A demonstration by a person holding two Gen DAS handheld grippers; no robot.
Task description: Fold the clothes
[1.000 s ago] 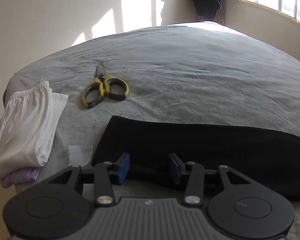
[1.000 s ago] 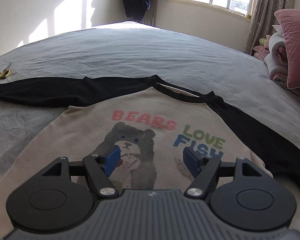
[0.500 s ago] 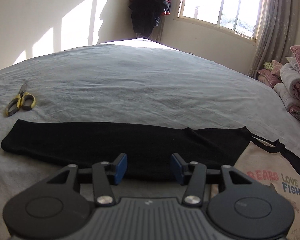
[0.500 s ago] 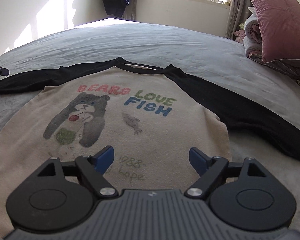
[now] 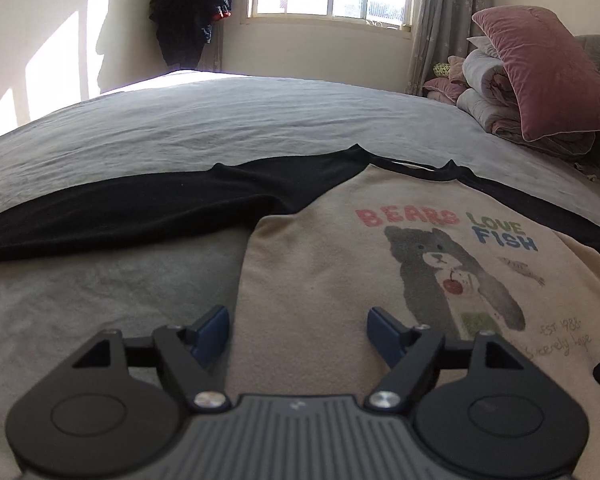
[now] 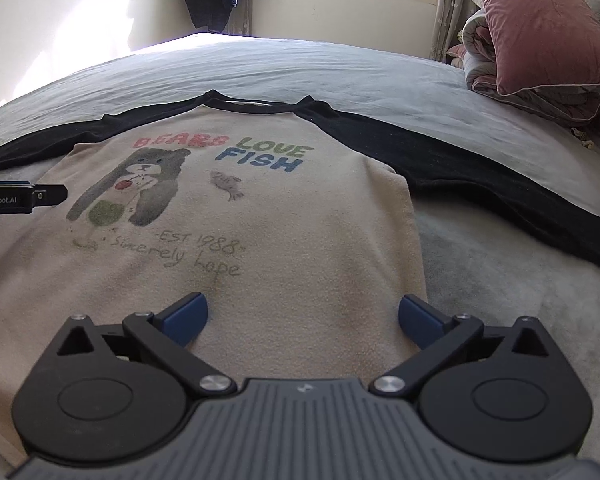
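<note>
Fleecy beige sweatshirt (image 6: 284,216) with black sleeves, spread flat and print-up on the grey bed (image 5: 220,120), straight ahead of both tongs. Left tongs (image 5: 298,330) spread wide, empty, straddling the shirt's left side edge; right tongs (image 6: 302,316) likewise spread and empty, over the lower right of the body, just inside the right side edge. Risks, as a judgement: pinching only the top layer, or bedding along with it; uneven lifts skewing the fold; long left sleeve (image 5: 112,216) dragging and bunching; soft fleece slipping out.
</note>
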